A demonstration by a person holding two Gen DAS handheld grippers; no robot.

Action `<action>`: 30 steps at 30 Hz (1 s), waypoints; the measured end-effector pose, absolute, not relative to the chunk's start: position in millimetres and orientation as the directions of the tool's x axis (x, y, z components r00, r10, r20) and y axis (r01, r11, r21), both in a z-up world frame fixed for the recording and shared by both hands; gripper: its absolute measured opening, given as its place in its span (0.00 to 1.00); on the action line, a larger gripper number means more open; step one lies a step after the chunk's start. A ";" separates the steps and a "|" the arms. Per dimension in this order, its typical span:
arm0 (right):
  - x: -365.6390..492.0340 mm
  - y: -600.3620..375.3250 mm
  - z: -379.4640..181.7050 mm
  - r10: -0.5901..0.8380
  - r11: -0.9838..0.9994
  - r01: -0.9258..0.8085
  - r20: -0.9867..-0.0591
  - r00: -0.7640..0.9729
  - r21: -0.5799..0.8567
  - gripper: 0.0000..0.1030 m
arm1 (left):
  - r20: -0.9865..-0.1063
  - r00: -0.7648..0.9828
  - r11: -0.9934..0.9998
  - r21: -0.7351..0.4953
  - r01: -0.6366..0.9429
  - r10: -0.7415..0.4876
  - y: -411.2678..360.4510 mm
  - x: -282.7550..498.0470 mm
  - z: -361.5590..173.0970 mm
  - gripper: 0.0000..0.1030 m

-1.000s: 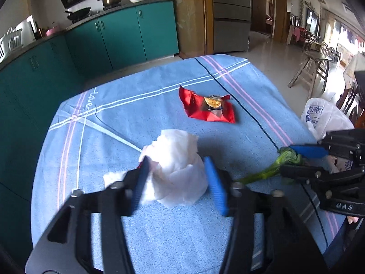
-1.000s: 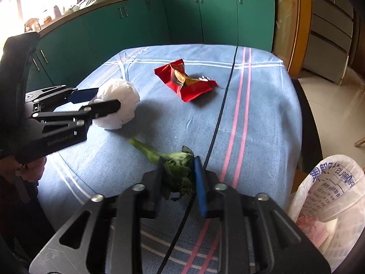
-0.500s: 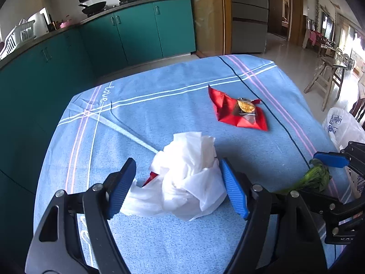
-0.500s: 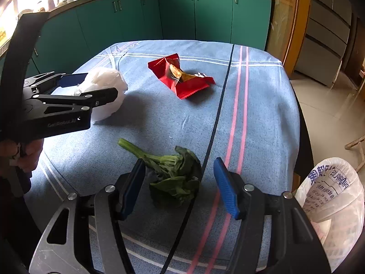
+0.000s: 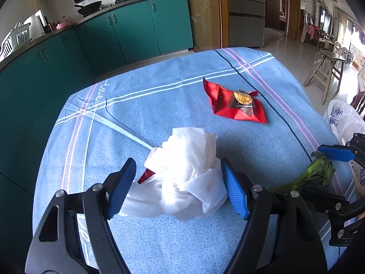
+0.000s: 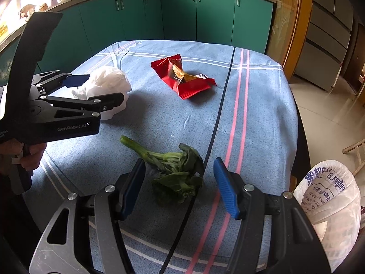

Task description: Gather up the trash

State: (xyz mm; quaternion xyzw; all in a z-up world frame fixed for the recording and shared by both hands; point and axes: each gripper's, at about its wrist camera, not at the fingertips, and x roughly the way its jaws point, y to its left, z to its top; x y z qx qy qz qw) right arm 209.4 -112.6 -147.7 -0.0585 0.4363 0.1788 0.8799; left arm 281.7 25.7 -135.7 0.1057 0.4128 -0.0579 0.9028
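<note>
We have both grippers over the table, which is covered in a blue striped cloth.

Left gripper: jaws apart, straddling the crumpled white tissue. The tissue sits on the cloth between the blue pads. The right pad looks to be just touching its edge and the left pad is close to its flat lower flap, but we see no squeeze, so we call it not gripped. A bit of red pokes out from under the tissue on its left side; we can't tell what it is.

Right gripper: jaws apart, with clear gaps on both sides of the leafy green vegetable scrap. The scrap lies on the cloth between the pads, stalk pointing up-left, leaf end beside the dark stripe. Nothing is held.

The red snack wrapper lies farther out, near the middle of the table, well apart from both grippers, with a piece of snack showing at its torn opening.

The white plastic bag with blue print sits off the table's right edge, mouth open, just beside the right gripper.

In the right wrist view we see a hand holding the left gripper's handle.

Green kitchen cabinets run behind the table.
</note>
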 end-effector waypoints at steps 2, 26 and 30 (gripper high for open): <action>209.2 -112.4 -147.8 0.263 0.928 -0.368 -0.789 0.555 0.050 0.59 | -0.765 0.643 0.971 0.140 0.193 -0.017 25.2 282.4 -138.3 0.72; 207.0 -110.1 -149.6 0.253 0.925 -0.377 -0.796 0.550 0.034 0.59 | -0.754 0.657 0.965 0.164 0.206 -0.013 20.3 272.5 -138.3 0.42; 207.0 -108.9 -151.4 0.253 0.924 -0.380 -0.798 0.547 0.032 0.59 | -0.746 0.666 0.965 0.170 0.202 -0.008 19.2 270.5 -135.8 0.42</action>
